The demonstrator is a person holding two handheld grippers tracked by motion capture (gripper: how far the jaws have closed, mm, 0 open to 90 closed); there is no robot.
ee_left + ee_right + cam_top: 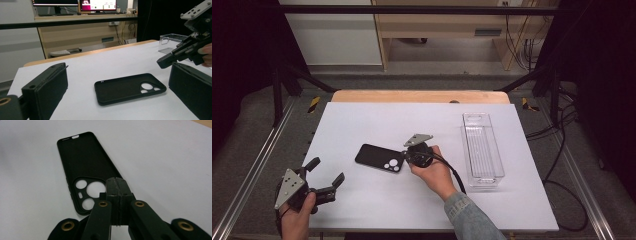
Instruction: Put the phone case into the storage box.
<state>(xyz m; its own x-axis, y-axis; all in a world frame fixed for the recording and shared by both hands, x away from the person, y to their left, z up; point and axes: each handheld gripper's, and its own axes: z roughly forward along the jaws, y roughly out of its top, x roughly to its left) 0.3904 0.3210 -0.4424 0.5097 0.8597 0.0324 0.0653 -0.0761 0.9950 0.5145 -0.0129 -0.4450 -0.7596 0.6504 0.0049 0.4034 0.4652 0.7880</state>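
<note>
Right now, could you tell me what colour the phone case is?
Black, seen best in the right gripper view: phone case.

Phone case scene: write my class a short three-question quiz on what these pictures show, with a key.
1. True or false: the phone case lies with its hollow side up.
2. The left gripper has its jaws: A pressed together; B wide apart; C closed on the case.
3. In the high view, what stands on the table right of the case?

Key: 1 true. 2 B. 3 a clear bin, nothing in it.
</note>
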